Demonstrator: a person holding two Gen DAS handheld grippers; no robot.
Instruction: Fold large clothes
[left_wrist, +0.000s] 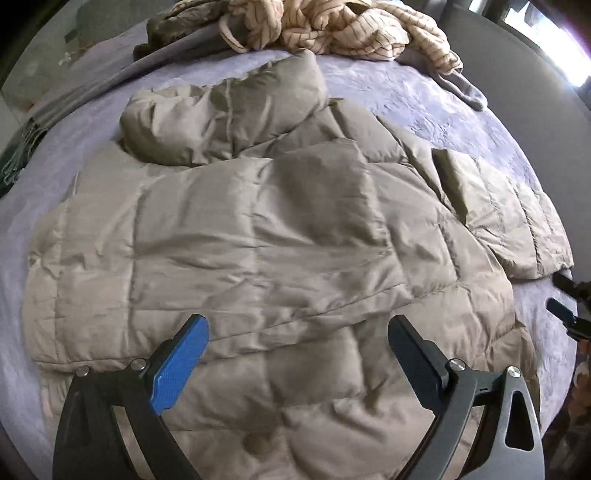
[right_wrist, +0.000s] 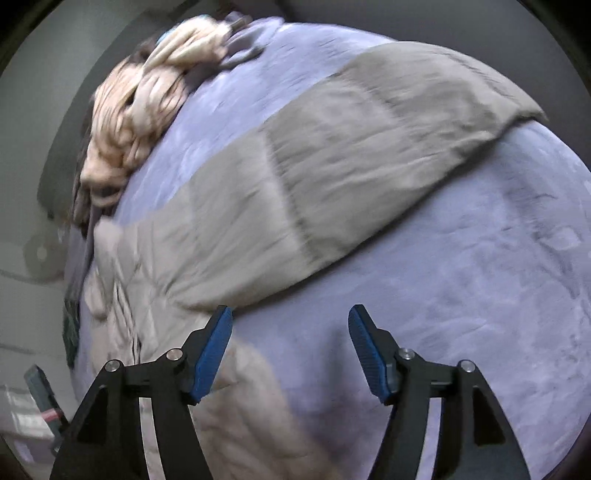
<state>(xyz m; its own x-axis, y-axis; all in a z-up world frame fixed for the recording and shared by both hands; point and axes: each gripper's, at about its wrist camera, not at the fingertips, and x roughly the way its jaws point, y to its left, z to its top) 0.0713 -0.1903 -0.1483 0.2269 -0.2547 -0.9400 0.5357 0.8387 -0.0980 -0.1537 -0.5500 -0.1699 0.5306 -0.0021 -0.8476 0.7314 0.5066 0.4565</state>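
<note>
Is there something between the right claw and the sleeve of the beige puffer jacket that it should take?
Nothing visible blocks it. The right claw is open above the purple blanket, and the puffer jacket's sleeve lies flat just ahead, uncovered.

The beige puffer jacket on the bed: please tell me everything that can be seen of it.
The beige puffer jacket is quilted in puffy squares, of smooth, slightly shiny cloth. It lies spread flat on the lilac bedspread, its hood toward the far end. One sleeve is folded across the body; the other sleeve stretches out straight over the bedspread. The left hand-held gripper hangs open over the hem; the right hand-held gripper is open near the straight sleeve. Neither grips it.
</note>
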